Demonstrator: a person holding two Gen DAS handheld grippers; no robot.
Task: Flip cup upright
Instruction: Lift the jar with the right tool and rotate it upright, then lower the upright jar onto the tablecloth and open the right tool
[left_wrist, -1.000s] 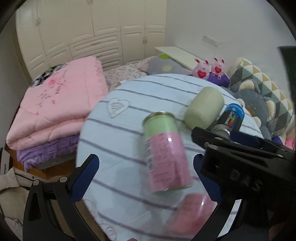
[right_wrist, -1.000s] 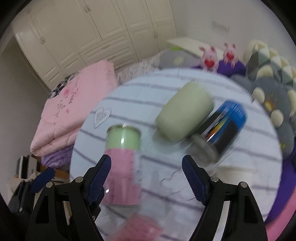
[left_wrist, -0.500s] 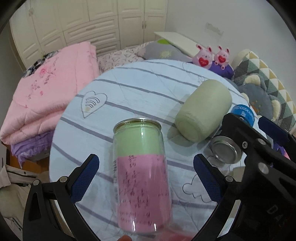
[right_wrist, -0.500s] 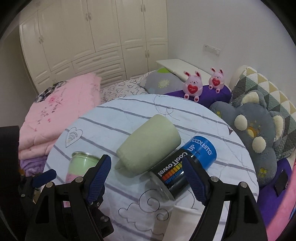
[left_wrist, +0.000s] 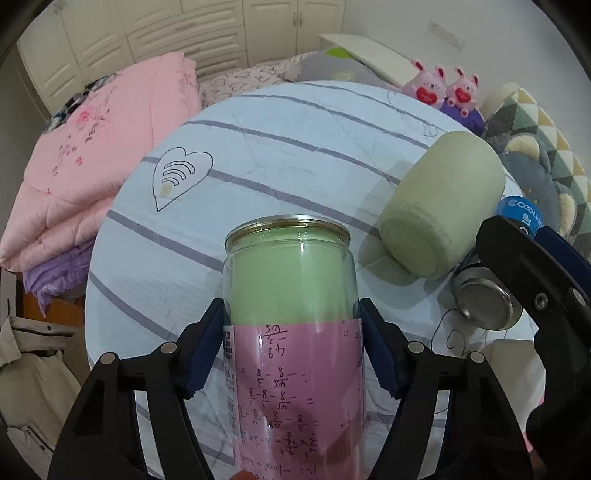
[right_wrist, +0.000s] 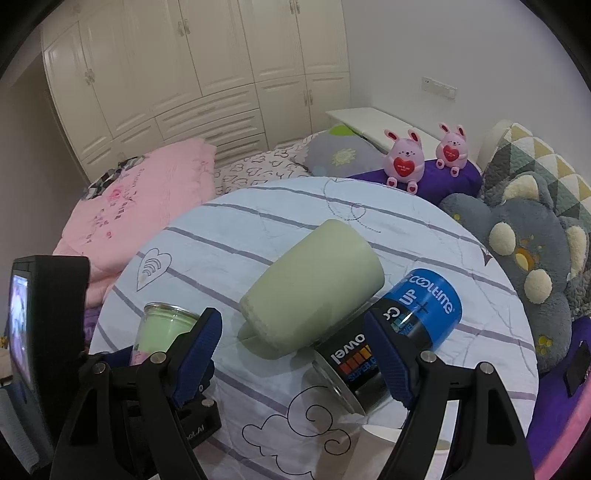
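**Kid:** Green cup (right_wrist: 312, 290), why is it lying on its side?

**Helper:** It isn't flipped yet. It rests on the round desk (left_wrist: 280, 140), its bottom facing us, touching the blue can (right_wrist: 399, 332).

**Kid:** What is the left claw (left_wrist: 291, 347) doing?

**Helper:** Squeezing the clear jar (left_wrist: 291, 314) just left of the cup (maybe to clear space).

**Kid:** And the right claw (right_wrist: 291, 358)?

**Helper:** Spread wide with nothing in it, hanging near the cup, likely so it can grab it.

One green cup (right_wrist: 314, 288), one clear jar (left_wrist: 291, 332), one blue can (right_wrist: 406, 328), two pink bunnies (right_wrist: 404, 157) (both hold hearts).
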